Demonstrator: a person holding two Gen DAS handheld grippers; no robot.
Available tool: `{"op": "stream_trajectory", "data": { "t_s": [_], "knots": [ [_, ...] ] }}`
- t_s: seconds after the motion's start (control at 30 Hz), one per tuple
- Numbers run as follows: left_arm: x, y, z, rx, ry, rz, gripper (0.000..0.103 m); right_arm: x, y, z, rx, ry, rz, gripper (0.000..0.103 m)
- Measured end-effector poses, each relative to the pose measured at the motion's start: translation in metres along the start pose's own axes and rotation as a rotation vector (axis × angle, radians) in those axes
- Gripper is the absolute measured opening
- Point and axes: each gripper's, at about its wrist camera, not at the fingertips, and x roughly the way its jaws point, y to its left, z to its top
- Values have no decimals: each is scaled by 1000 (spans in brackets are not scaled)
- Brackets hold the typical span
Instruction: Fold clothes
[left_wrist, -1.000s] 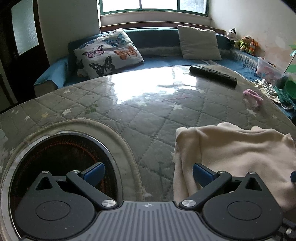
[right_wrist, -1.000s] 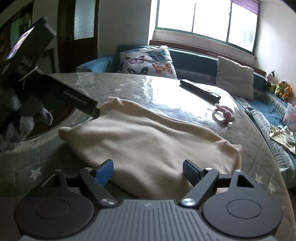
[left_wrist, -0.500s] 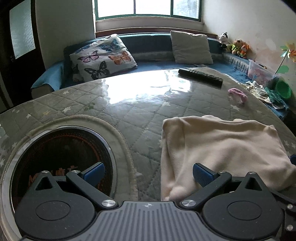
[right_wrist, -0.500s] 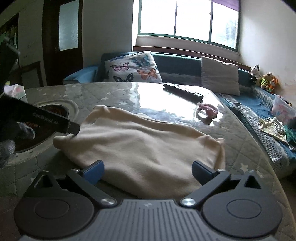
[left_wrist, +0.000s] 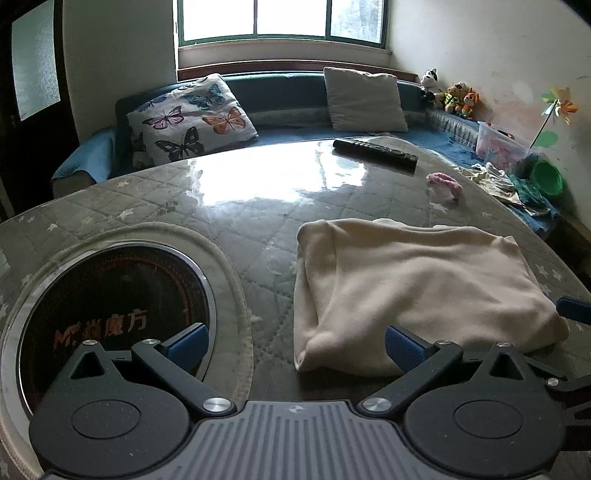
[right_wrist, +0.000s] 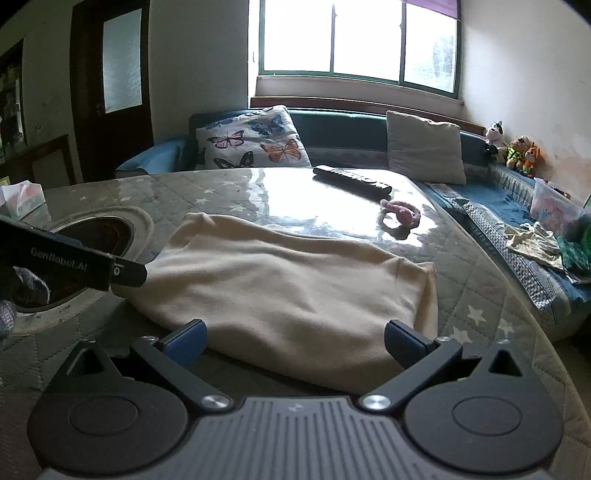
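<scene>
Here, the folded cream fleece garment (right_wrist: 288, 280) lies flat on the quilted grey-green table cover with white stars (left_wrist: 221, 221), at about three o'clock from the round black glass heater panel (left_wrist: 110, 314) set into the table. The left gripper (left_wrist: 295, 343) hangs wide and empty at the garment's near-left corner. The right gripper (right_wrist: 293, 338) is equally wide over the near edge, perhaps just clear of it, while a long black remote control (right_wrist: 351, 180) and a pink fuzzy hair tie (right_wrist: 400, 212) sit beyond at one o'clock.

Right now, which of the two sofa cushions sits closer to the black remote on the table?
The plain grey square cushion, directly behind the black remote; the butterfly-print cushion sits further left.
</scene>
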Motion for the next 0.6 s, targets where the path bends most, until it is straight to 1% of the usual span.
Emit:
{"op": "stream_trajectory", "data": {
  "t_s": [0.6],
  "knots": [
    [-25, -5, -23, 32, -27, 1, 103, -14, 5, -10, 41, -2, -25, 103]
  ]
}}
